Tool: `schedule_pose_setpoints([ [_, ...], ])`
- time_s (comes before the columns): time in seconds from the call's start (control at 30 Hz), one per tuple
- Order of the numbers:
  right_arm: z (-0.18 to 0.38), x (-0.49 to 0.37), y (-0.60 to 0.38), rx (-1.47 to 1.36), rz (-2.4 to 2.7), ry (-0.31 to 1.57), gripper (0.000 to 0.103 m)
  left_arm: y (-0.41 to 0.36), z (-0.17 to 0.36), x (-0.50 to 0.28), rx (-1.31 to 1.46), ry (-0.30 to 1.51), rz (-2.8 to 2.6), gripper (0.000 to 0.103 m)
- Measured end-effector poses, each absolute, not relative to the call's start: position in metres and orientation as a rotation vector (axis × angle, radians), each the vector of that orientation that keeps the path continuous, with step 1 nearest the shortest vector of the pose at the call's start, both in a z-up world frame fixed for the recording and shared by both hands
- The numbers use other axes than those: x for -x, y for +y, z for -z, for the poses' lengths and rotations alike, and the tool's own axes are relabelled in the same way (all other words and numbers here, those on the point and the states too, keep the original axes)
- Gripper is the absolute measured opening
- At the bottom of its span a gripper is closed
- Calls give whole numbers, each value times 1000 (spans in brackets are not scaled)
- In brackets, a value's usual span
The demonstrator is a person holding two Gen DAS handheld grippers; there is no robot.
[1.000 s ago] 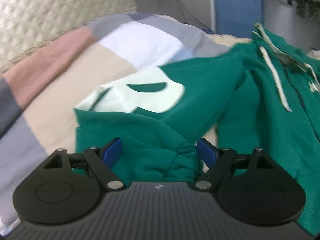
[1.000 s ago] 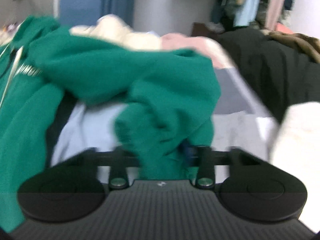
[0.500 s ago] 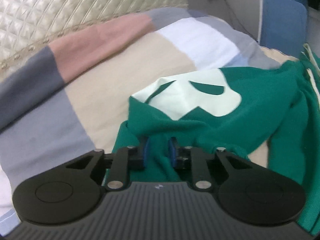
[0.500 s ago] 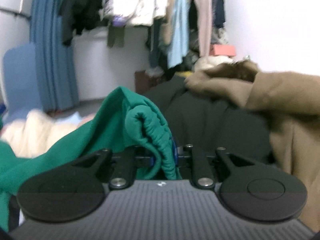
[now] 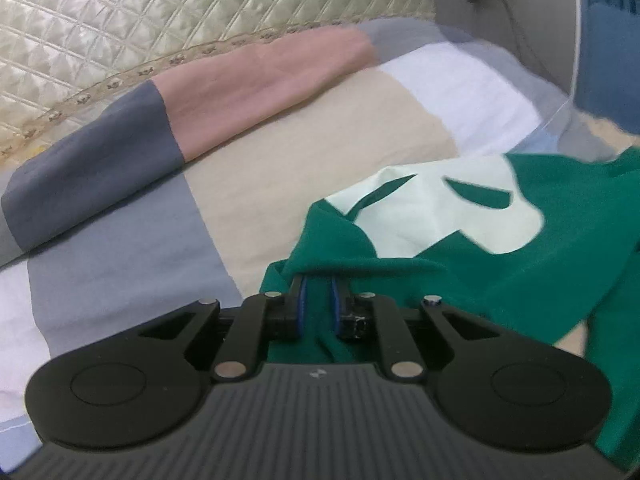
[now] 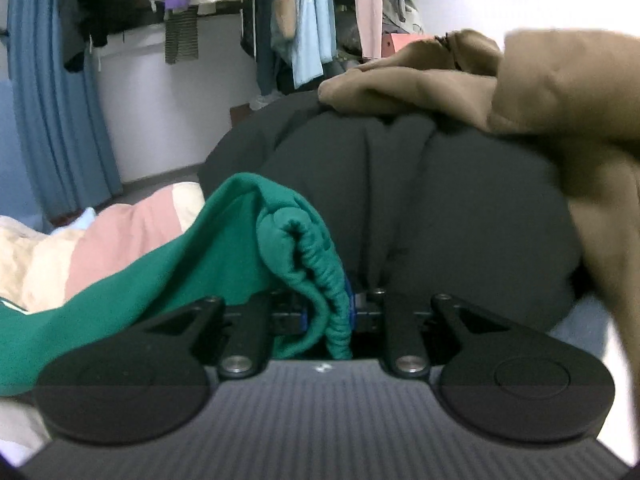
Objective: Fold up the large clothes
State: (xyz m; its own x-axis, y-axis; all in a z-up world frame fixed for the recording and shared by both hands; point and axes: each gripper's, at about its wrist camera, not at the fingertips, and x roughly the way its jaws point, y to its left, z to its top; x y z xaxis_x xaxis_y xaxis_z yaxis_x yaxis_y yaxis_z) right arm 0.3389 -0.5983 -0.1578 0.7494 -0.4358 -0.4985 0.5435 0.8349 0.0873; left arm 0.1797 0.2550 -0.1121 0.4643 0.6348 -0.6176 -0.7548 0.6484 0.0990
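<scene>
Green sweatshirt (image 5: 500, 280) front and centre, lying on the bed toward its right side in the left wrist view, with a big pale mint print (image 5: 444, 208) face up on the cloth. The left gripper (image 5: 319, 304) has a fold of that green fabric caught between its blue pads (image 5: 301, 300), jaws pressed close together on the cloth, and the fabric bunches up just over the fingers. The rest of the sweatshirt runs off toward the right edge of the picture.

Over on the right wrist view, the same sweatshirt (image 6: 240, 248) again, this time its ribbed cuff (image 6: 324, 292). The right gripper (image 6: 326, 312) is pinching that gathered cuff, jaws drawn in tight around it, and the sleeve trails away to the left across the bed.

Under it all, a bedspread (image 5: 160, 220) in blocks of grey, beige, pink and white. A pink and grey pillow (image 5: 180, 128) lies along the far edge, against a quilted cream headboard (image 5: 160, 20). Past the right gripper there is a heap of dark clothing (image 6: 440, 200), with a tan garment (image 6: 540, 100) draped over its top and right side. Farther back, blue curtains (image 6: 52, 80) at the left and a rail of hanging clothes (image 6: 280, 20) along the white wall
</scene>
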Motion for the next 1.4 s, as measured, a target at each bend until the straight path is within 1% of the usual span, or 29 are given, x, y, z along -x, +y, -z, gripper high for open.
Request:
schedule_pose_setpoints([
  [0.03, 156, -335, -597, -246, 526, 479, 22, 253, 109, -176, 215, 662, -847, 16],
  [0.07, 152, -331, -598, -268, 515, 472, 25, 249, 106, -172, 228, 659, -832, 19],
  [0.1, 148, -326, -598, -297, 508, 467, 28, 244, 103, -166, 236, 653, -817, 28],
  [0.13, 144, -319, -597, -328, 501, 459, 39, 239, 100, -162, 242, 645, -801, 34],
  [0.17, 139, -312, -596, -356, 494, 444, 54, 234, 96, -157, 252, 632, -780, 47],
  [0.2, 133, -305, -593, -379, 481, 429, 60, 226, 91, -151, 258, 612, -750, 51],
  [0.23, 126, -298, -590, -390, 461, 414, 65, 220, 86, -145, 251, 597, -723, 51],
  [0.3, 112, -282, -574, -389, 416, 394, 65, 205, 78, -136, 245, 578, -671, 55],
  [0.43, 79, -251, -538, -392, 333, 378, 65, 184, 68, -122, 265, 579, -550, 55],
  [0.53, 63, -232, -499, -420, 245, 421, 65, 168, 64, -110, 307, 590, -453, 58],
  [0.63, 61, -216, -463, -549, 130, 502, 68, 156, 71, -106, 349, 640, -396, 59],
  [0.73, 74, -199, -419, -636, 18, 597, 68, 152, 79, -107, 375, 693, -362, 59],
  [0.77, 79, -195, -404, -641, -14, 632, 73, 153, 83, -106, 392, 705, -352, 60],
  [0.87, 101, -181, -368, -646, -63, 707, 82, 160, 93, -106, 437, 745, -338, 62],
  [1.07, 158, -176, -343, -648, -84, 882, 82, 179, 116, -107, 570, 822, -338, 64],
  [1.13, 170, -180, -341, -616, -80, 921, 82, 181, 121, -109, 590, 835, -334, 66],
  [1.17, 176, -183, -342, -627, -87, 939, 82, 181, 123, -110, 589, 839, -331, 69],
  [1.23, 187, -182, -341, -693, -137, 989, 82, 177, 124, -112, 573, 845, -331, 70],
  [1.27, 192, -184, -339, -724, -167, 1015, 84, 175, 124, -113, 559, 847, -330, 70],
  [1.33, 191, -184, -334, -723, -212, 1023, 84, 172, 123, -113, 542, 849, -322, 70],
  [1.4, 182, -180, -327, -721, -287, 994, 84, 171, 123, -112, 536, 850, -320, 70],
])
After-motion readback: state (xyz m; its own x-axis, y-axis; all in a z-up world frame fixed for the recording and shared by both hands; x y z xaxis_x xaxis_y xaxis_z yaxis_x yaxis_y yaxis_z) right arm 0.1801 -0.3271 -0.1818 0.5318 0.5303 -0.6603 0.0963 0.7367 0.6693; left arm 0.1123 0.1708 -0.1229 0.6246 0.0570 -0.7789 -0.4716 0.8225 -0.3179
